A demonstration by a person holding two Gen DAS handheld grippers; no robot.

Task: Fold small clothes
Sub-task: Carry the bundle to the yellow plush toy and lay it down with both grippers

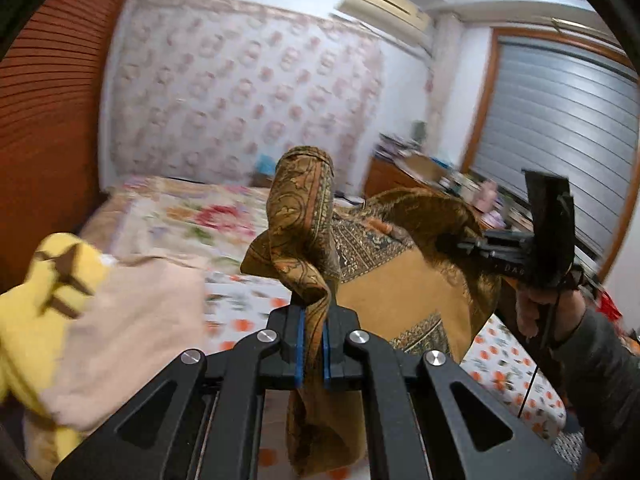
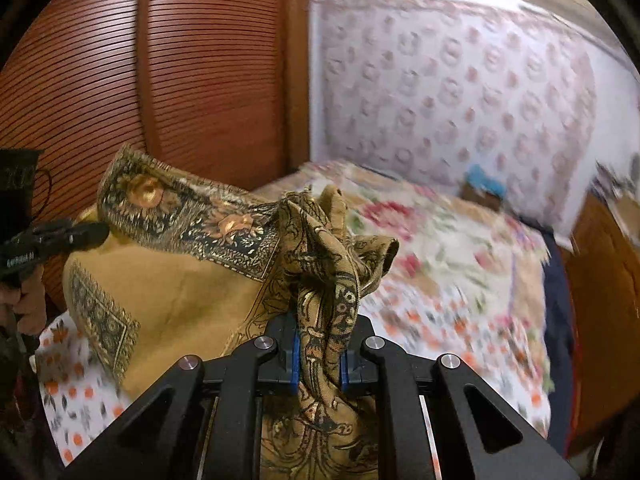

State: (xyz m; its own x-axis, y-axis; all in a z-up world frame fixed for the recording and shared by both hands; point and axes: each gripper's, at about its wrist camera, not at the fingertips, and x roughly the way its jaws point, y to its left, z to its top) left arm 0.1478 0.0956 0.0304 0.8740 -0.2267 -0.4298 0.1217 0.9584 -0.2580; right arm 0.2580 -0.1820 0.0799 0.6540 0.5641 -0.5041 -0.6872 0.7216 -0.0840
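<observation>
Cloth: mustard-brown paisley scarf with dark ornate border (image 1: 400, 280), held up in the air above the bed, stretched between both grippers, middle sagging.
Left gripper: black two-finger gripper with blue pads (image 1: 314, 344), clenched on one bunched corner of the scarf; fabric sticks up past the tips and hangs below them.
Right gripper: same black build (image 2: 318, 354), clamped on another bunched corner, fabric wadded between the blue pads; also seen side-on from the left wrist camera (image 1: 520, 252), gripping the scarf's far edge.
Under cloth: bed with white sheet printed in orange flowers (image 1: 512, 376); floral quilt (image 2: 432, 232) farther back.
Left side: pale pink cloth (image 1: 120, 332) lying over a yellow cloth with brown marks (image 1: 44, 276), near the left gripper.
Background: reddish slatted wooden wardrobe (image 2: 180, 80), pink-patterned wallpaper (image 1: 240, 88), wall air conditioner (image 1: 384, 4), grey window blind (image 1: 560, 128), cluttered wooden desk (image 1: 420, 168). Background is motion-blurred.
</observation>
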